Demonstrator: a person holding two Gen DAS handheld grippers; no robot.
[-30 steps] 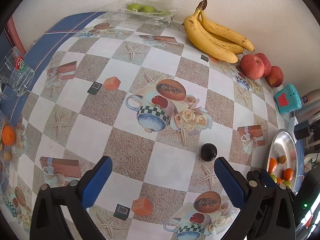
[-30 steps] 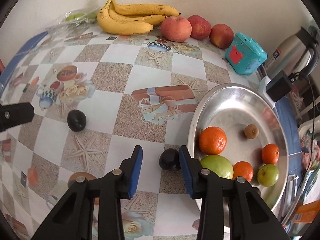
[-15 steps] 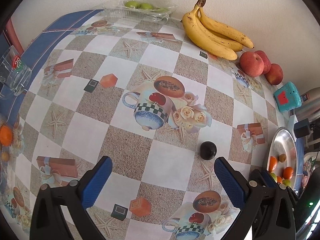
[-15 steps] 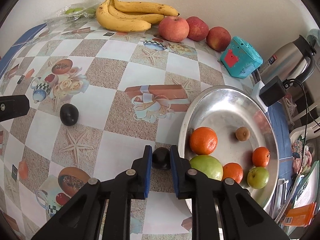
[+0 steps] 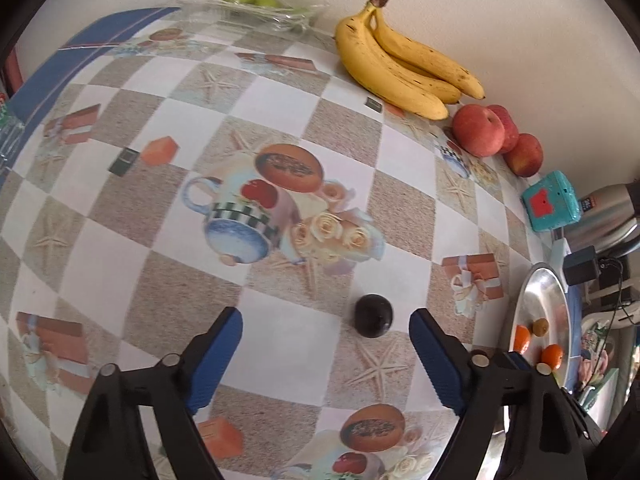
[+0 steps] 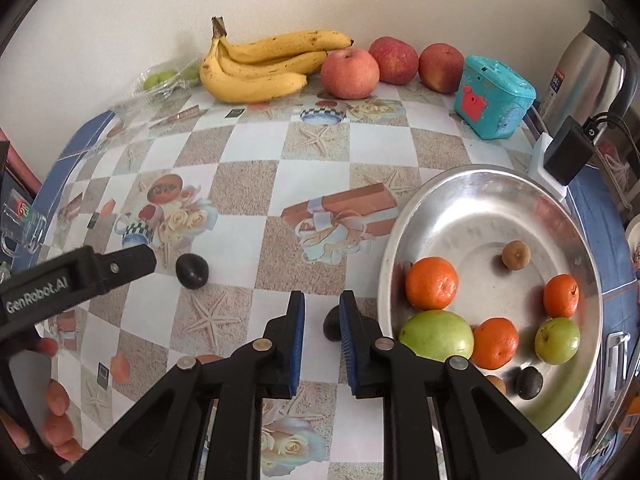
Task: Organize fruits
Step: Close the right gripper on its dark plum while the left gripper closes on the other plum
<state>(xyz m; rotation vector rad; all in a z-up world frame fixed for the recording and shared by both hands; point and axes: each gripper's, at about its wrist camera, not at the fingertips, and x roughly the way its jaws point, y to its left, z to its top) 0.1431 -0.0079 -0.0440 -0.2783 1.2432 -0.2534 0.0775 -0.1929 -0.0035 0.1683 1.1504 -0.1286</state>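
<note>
My left gripper (image 5: 326,330) hangs over the checked tablecloth (image 5: 280,344), its jaws closing but not yet touching the small dark round fruit (image 5: 373,315) lying between them, near the right finger. My right gripper (image 6: 322,322) is clamped on a second dark fruit (image 6: 331,323), just beside the round metal tray (image 6: 472,200) holding oranges (image 6: 431,283).

Dark plum (image 6: 331,324) between right gripper (image 6: 322,334) fingers (image 6: 297,336)

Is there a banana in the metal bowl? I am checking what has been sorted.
No: the metal bowl holds only small round fruit, while the banana bunch lies on the table by the wall.
</note>
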